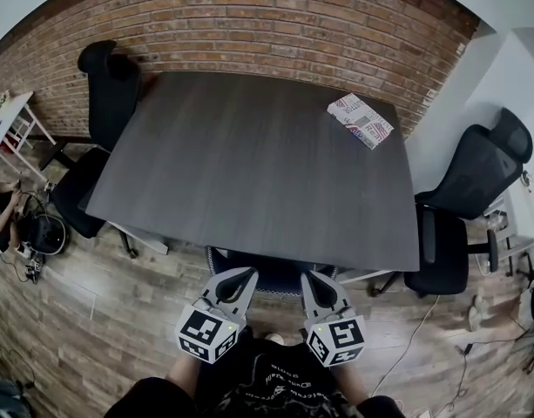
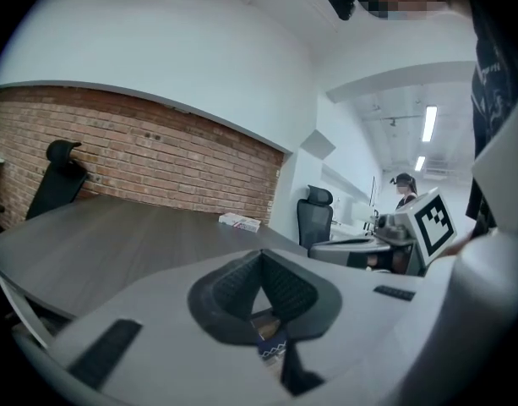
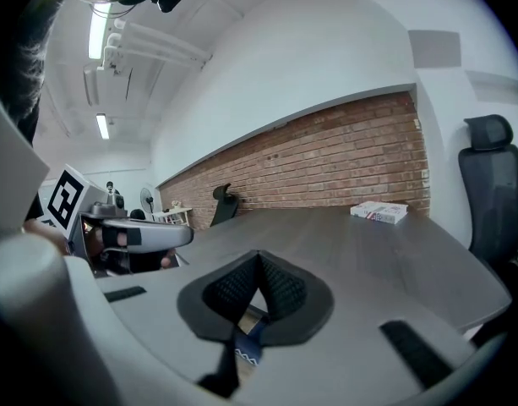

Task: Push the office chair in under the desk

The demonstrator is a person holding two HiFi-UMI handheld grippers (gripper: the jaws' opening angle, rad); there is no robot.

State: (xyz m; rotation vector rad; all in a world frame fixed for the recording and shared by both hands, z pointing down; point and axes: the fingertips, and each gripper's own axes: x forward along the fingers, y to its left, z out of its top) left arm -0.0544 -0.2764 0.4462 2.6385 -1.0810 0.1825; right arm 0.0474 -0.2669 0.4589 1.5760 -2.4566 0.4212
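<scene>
The dark grey desk [image 1: 249, 164] fills the middle of the head view. An office chair [image 1: 268, 277] with a dark blue back is tucked under the desk's near edge, so only its top shows. My left gripper [image 1: 246, 276] and right gripper [image 1: 307, 278] sit side by side just in front of that chair top; contact with it cannot be told. In the left gripper view the left gripper's [image 2: 260, 257] ribbed pads meet with nothing between them. The right gripper [image 3: 259, 257] looks the same in its own view, and a bit of blue patterned fabric [image 3: 246, 345] shows below its pads.
A black high-back chair [image 1: 105, 94] stands at the desk's far left and another [image 1: 476, 190] at its right side. A flat printed box [image 1: 360, 120] lies on the far right corner. The brick wall [image 1: 275, 24] is behind; a white side table [image 1: 14, 120] and cables [image 1: 31, 233] lie left.
</scene>
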